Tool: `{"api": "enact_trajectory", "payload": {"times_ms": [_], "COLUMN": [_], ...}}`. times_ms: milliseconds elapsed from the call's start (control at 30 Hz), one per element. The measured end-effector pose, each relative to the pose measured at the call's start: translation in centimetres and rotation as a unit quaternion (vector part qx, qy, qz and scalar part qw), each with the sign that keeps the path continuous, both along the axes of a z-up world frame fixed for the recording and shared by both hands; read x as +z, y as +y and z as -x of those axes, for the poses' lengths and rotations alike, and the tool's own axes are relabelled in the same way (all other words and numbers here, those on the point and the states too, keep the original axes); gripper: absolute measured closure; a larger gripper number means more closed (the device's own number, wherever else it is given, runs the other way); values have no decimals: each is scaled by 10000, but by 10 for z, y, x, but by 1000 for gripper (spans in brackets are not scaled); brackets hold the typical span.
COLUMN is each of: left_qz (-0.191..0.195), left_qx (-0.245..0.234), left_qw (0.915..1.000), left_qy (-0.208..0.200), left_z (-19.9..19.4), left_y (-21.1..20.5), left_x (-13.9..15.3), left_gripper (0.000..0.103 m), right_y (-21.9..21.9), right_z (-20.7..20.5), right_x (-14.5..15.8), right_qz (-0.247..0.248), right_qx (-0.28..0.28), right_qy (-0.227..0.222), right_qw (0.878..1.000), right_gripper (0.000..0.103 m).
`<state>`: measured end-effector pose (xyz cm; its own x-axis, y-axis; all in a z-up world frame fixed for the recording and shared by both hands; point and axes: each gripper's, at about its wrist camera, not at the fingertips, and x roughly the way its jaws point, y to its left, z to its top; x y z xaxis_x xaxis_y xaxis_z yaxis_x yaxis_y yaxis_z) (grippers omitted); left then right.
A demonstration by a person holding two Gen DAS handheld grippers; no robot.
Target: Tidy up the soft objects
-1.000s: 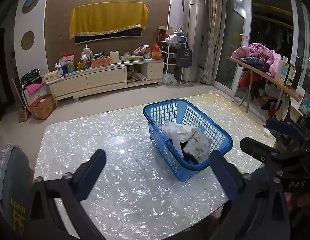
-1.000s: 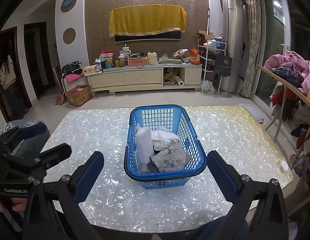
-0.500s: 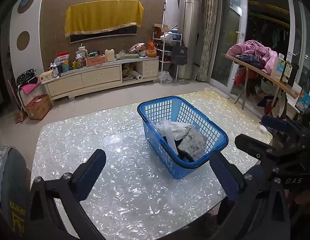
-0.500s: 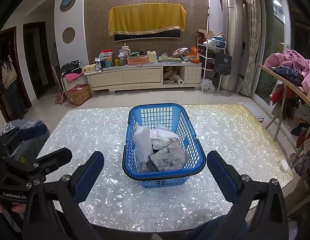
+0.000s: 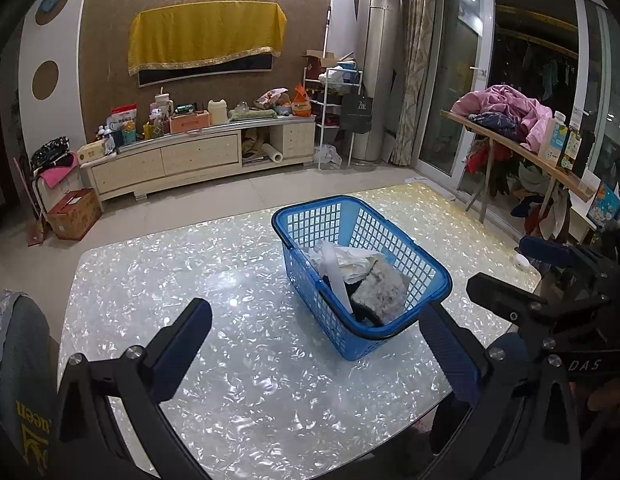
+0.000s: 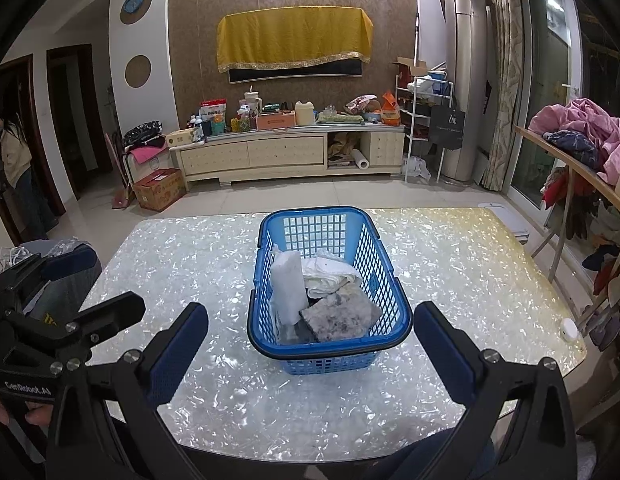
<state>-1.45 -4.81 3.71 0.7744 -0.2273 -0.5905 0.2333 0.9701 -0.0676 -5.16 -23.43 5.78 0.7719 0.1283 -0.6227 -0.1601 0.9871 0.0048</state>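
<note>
A blue plastic basket [image 6: 386, 280] stands on the pearly white table [image 6: 189, 264]; it also shows in the left wrist view [image 5: 426, 264]. Inside it lie a white rolled towel [image 6: 287, 286], a cream folded cloth [image 6: 330, 276] and a grey mottled cloth [image 6: 340, 314]. My right gripper [image 6: 312, 338] is open and empty, just in front of the basket's near rim. My left gripper [image 5: 316, 338] is open and empty, left of the basket above the table. The right gripper also shows in the left wrist view [image 5: 526, 280].
A chair back [image 5: 17, 360] stands at the table's left side. A small white round object [image 6: 568, 326] lies near the table's right edge. A board with piled clothes [image 6: 582, 132] stands to the right. A TV cabinet [image 6: 285, 152] lines the far wall.
Both grippers have drawn slightly back and up from the basket; it sits a little lower and farther in the views. Both stay open. The basket's contents have not moved.
</note>
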Motion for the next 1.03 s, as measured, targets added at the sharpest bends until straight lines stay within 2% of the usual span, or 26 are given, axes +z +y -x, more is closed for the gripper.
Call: {"api": "enact_trajectory", "payload": {"times_ms": [1033], "left_qz": [-36], "left_qx": [-33], "left_qw": [9999], "left_qy": [-134], "left_z": [8], "left_y": [-7], "left_x": [6], "left_gripper": [0], "right_y": [4], "right_z": [3], "right_x": [-2], "right_qz": [-43], "right_qx": [-23], "right_qy": [11], "right_qw": [10000], "right_gripper": [0]}}
